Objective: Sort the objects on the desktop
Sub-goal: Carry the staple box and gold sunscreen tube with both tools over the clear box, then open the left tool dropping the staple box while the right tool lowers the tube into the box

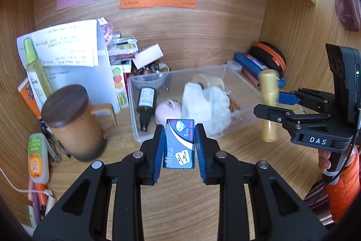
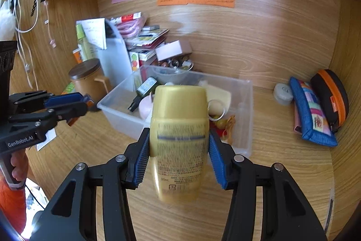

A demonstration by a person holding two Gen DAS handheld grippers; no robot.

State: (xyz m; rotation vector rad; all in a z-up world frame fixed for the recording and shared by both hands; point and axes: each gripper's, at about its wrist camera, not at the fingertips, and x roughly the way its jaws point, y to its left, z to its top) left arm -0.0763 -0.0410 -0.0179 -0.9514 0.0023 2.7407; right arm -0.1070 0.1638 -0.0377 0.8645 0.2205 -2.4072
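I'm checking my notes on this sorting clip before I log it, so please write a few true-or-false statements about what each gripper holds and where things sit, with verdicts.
1. The left gripper grips a small blue box. True.
2. The right gripper is empty. False: it grips a gold bottle.
3. A dark green bottle lies inside the clear plastic bin. True.
4. The lidded brown mug stands inside the bin. False: it stands on the desk beside it.
5. The blue patchwork pouch is in the bin. False: it lies outside, beside the back wall.

Bright, even daylight fills both views, with soft shadows. Fisheye distortion bends the wood edges and darkens the corners. The gold bottle [image 2: 179, 141] is motion-blurred in both views.
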